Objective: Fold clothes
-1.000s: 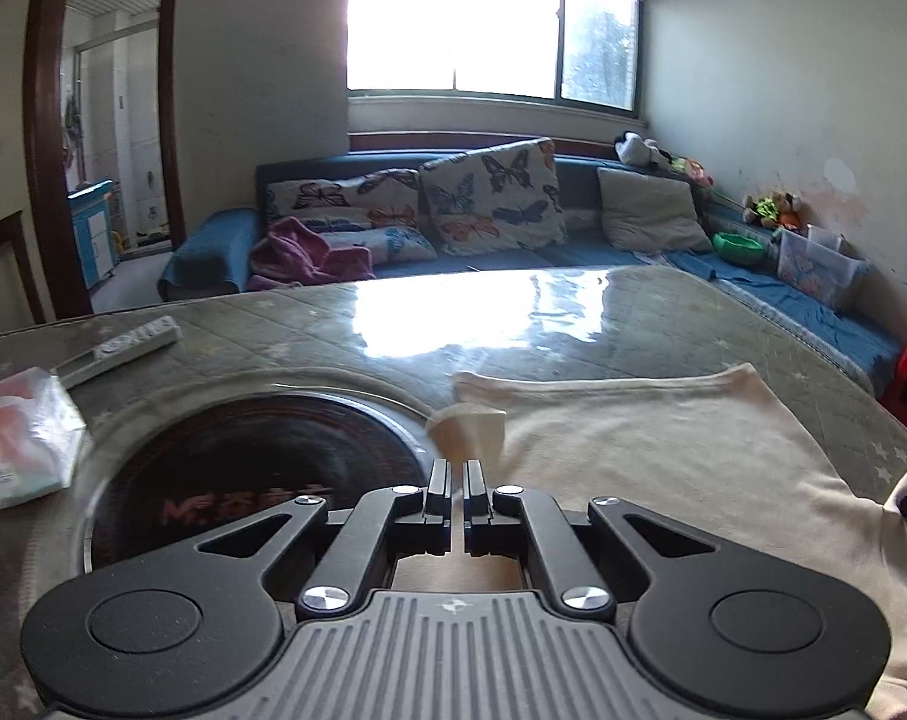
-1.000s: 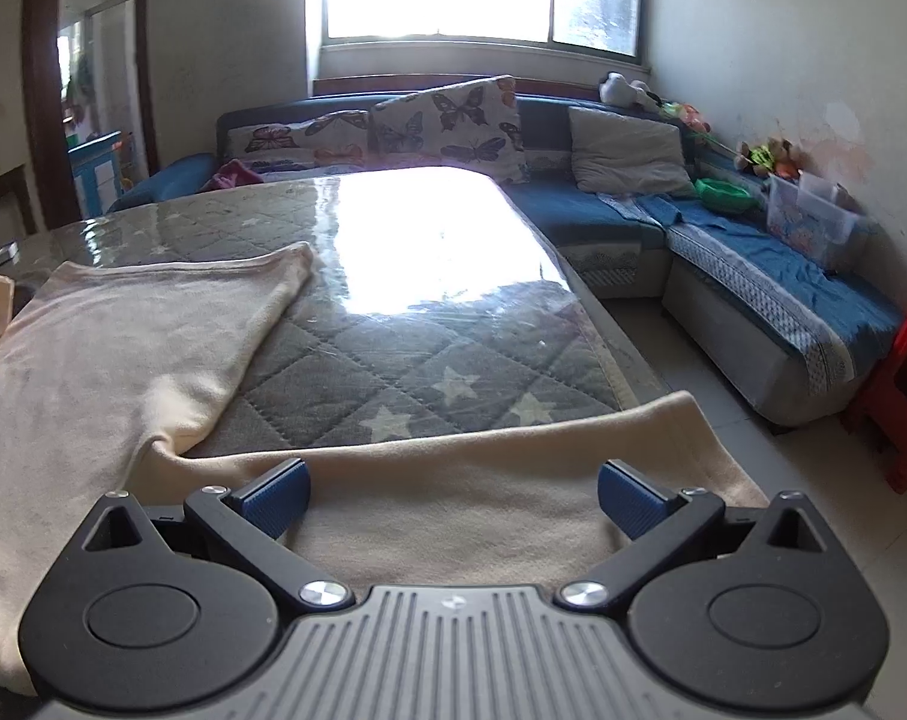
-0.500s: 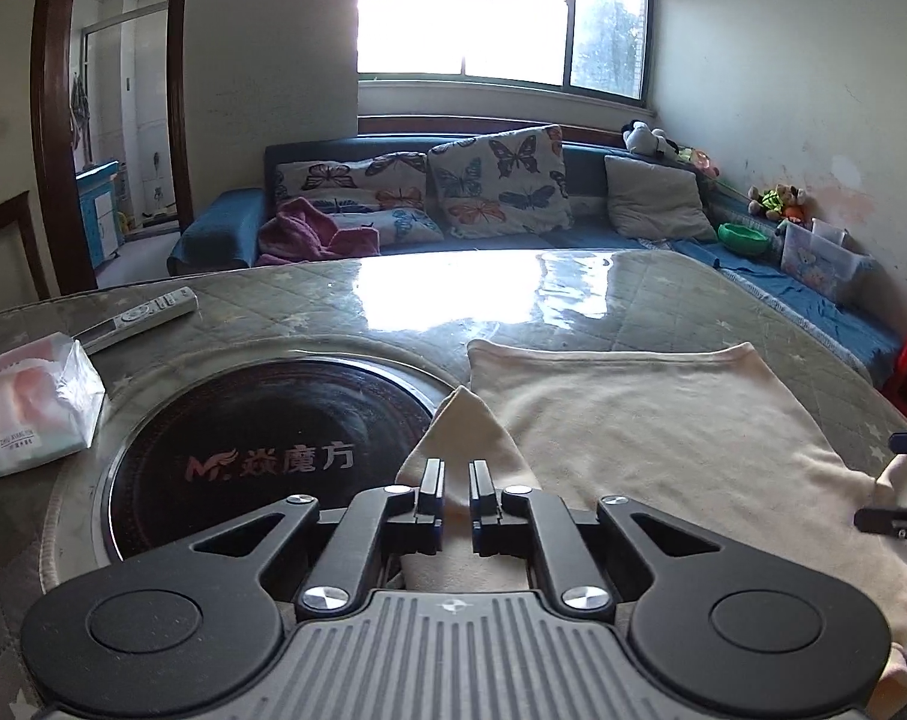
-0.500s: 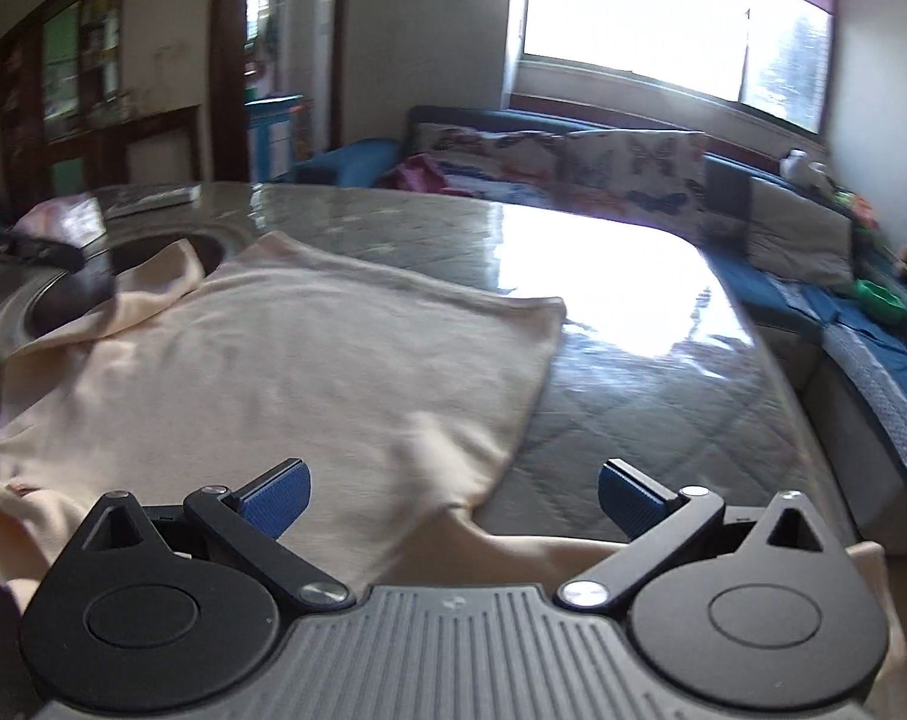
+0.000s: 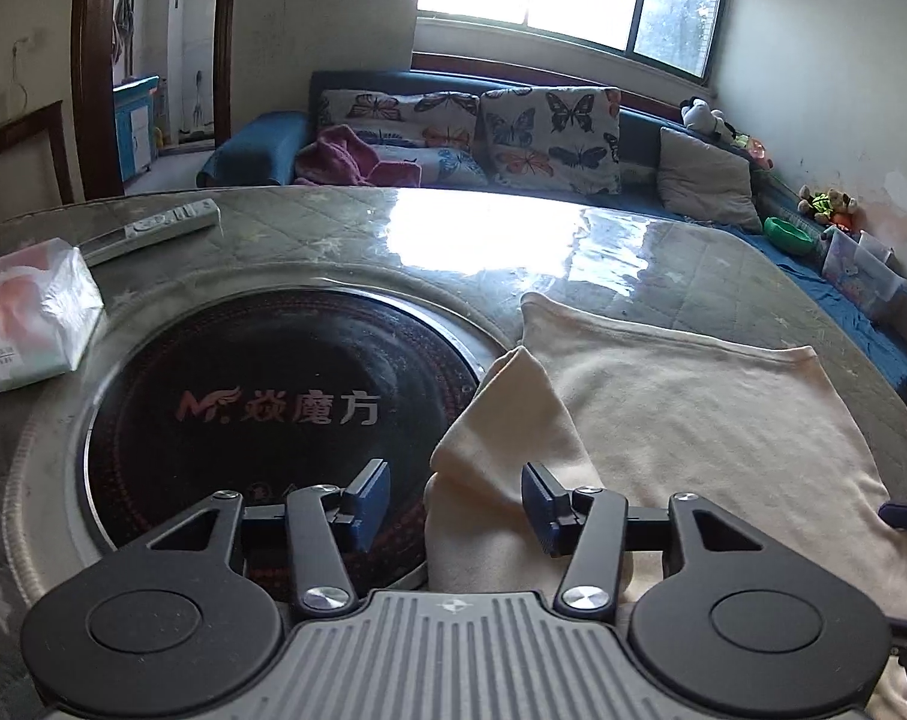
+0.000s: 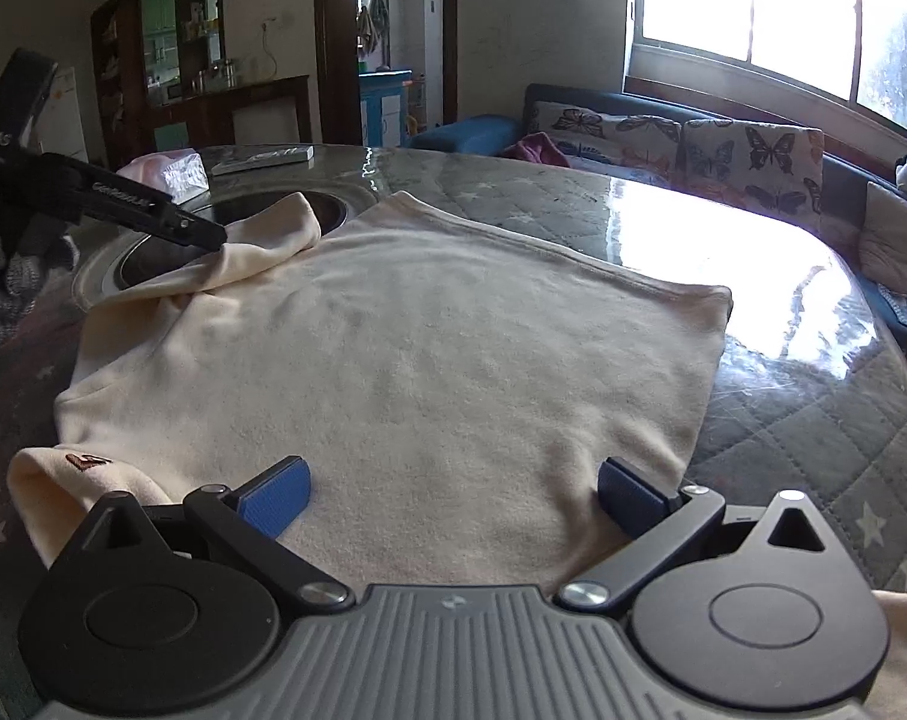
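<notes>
A cream long-sleeved top (image 6: 441,348) lies spread flat on the quilted glass-topped table (image 6: 801,432). Its left sleeve (image 5: 507,420) rests on the edge of the black hob, between the jaws of my left gripper (image 5: 456,504). Those jaws are opening, and the blue pads stand clear of the cloth on both sides. The right wrist view shows the left gripper (image 6: 204,234) from the side, its tip at the sleeve (image 6: 273,228). My right gripper (image 6: 453,501) hovers wide open over the near part of the top with nothing pinched. A cuff with a brown logo (image 6: 87,461) lies at its lower left.
A round black induction hob (image 5: 273,396) is set into the table left of the top. A tissue pack (image 5: 21,324) and a remote (image 5: 153,228) lie at the far left. A blue sofa with butterfly cushions (image 5: 513,120) stands behind. The table edge curves off to the right.
The left gripper was shut on the sleeve, sank a little and now has its jaws apart with the sleeve lying down. The right gripper swung left over the top, still open.
</notes>
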A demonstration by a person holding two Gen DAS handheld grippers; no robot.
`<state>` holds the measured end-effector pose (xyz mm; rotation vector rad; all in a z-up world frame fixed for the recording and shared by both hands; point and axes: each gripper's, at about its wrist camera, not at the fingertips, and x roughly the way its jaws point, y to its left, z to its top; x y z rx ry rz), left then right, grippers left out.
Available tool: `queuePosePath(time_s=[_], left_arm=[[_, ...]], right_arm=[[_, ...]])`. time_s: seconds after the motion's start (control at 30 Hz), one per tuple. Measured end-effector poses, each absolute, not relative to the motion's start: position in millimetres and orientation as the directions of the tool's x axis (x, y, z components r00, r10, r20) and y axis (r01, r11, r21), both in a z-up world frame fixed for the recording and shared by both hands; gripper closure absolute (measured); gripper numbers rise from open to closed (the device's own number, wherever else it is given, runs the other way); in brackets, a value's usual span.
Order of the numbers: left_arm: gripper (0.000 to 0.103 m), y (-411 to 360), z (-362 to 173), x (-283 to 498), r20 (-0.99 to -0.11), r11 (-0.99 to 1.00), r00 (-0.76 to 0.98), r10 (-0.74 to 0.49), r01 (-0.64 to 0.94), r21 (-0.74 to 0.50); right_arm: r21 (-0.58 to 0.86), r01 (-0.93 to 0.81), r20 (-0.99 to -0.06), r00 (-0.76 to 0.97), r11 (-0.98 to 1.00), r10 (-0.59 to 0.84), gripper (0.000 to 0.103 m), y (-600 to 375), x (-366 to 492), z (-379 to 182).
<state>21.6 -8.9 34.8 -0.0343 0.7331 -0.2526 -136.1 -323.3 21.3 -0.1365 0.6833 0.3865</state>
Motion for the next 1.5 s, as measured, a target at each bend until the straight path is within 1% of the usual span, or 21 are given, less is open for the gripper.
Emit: queuePosePath(time_s=[0.07, 0.13, 0.17, 0.2, 0.23, 0.27, 0.3, 0.37, 0.67, 0.83, 0.97, 1.13, 1.23, 1.4, 1.5], left_arm=[[0.051, -15.1, 32.8, 26.5, -0.66, 0.968, 0.712, -0.239, 0.224, -0.109], [0.055, -21.9, 31.1, 30.5, -0.66, 0.969, 0.715, -0.231, 0.232, -0.088], [0.073, -24.7, 30.0, 32.0, -0.659, 0.969, 0.717, -0.226, 0.235, -0.077], [0.082, -26.6, 28.3, 33.7, -0.66, 0.969, 0.718, -0.221, 0.237, -0.067], [0.09, -27.7, 27.4, 34.4, -0.659, 0.971, 0.721, -0.212, 0.233, -0.057], [0.094, -26.8, 27.7, 33.0, -0.652, 0.973, 0.73, -0.204, 0.225, -0.052], [0.095, -25.9, 28.1, 31.6, -0.645, 0.975, 0.739, -0.196, 0.218, -0.047], [0.097, -20.7, 33.2, 25.5, -0.622, 0.979, 0.76, -0.185, 0.198, -0.049], [0.097, 25.1, 68.3, -9.4, -0.521, 0.993, 0.845, -0.119, 0.112, -0.044], [0.097, 55.4, 80.0, -25.1, -0.479, 0.998, 0.877, -0.043, 0.059, 0.017], [0.097, 74.6, 69.3, -25.2, -0.495, 0.994, 0.869, 0.03, 0.024, 0.102], [0.097, 101.6, 37.7, -18.6, -0.564, 0.988, 0.82, 0.095, -0.01, 0.153], [0.097, 116.4, 23.9, -21.6, -0.6, 0.987, 0.791, 0.122, -0.035, 0.154], [0.097, 128.4, 22.5, -26.8, -0.6, 0.983, 0.786, 0.148, -0.051, 0.176], [0.097, 133.1, 23.9, -24.5, -0.602, 0.98, 0.781, 0.168, -0.065, 0.189]], right_arm=[[0.005, -0.391, -0.637, 0.708, 0.92, 0.304, 0.0, -324.3, -136.5, 21.1], [0.01, -0.391, -0.636, 0.708, 0.92, 0.307, 0.0, -325.0, -136.0, 20.7], [0.011, -0.391, -0.636, 0.708, 0.92, 0.308, 0.0, -325.2, -135.9, 20.7], [0.012, -0.391, -0.635, 0.708, 0.92, 0.309, 0.0, -325.4, -135.9, 20.6], [0.012, -0.391, -0.634, 0.708, 0.92, 0.309, 0.0, -325.6, -135.9, 20.6], [0.013, -0.391, -0.634, 0.709, 0.92, 0.31, 0.0, -325.7, -135.8, 20.6], [0.014, -0.391, -0.633, 0.709, 0.92, 0.31, 0.0, -325.9, -135.8, 20.6], [0.014, -0.39, -0.633, 0.709, 0.921, 0.31, 0.0, -325.6, -135.5, 20.2], [0.012, -0.39, -0.633, 0.71, 0.921, 0.309, 0.0, -324.8, -134.9, 19.5], [0.012, -0.39, -0.634, 0.709, 0.921, 0.308, 0.0, -324.5, -134.5, 19.3], [0.012, -0.39, -0.635, 0.708, 0.921, 0.308, 0.0, -324.6, -134.6, 19.4], [0.012, -0.39, -0.636, 0.708, 0.921, 0.308, 0.0, -324.5, -134.3, 20.1], [0.005, -0.396, -0.642, 0.703, 0.918, 0.307, 0.0, -323.9, -133.7, 21.2], [0.007, -0.434, -0.688, 0.651, 0.901, 0.319, 0.0, -318.2, -129.3, 32.1], [0.009, -0.49, -0.686, 0.631, 0.872, 0.362, 0.0, -306.4, -128.3, 42.9]])
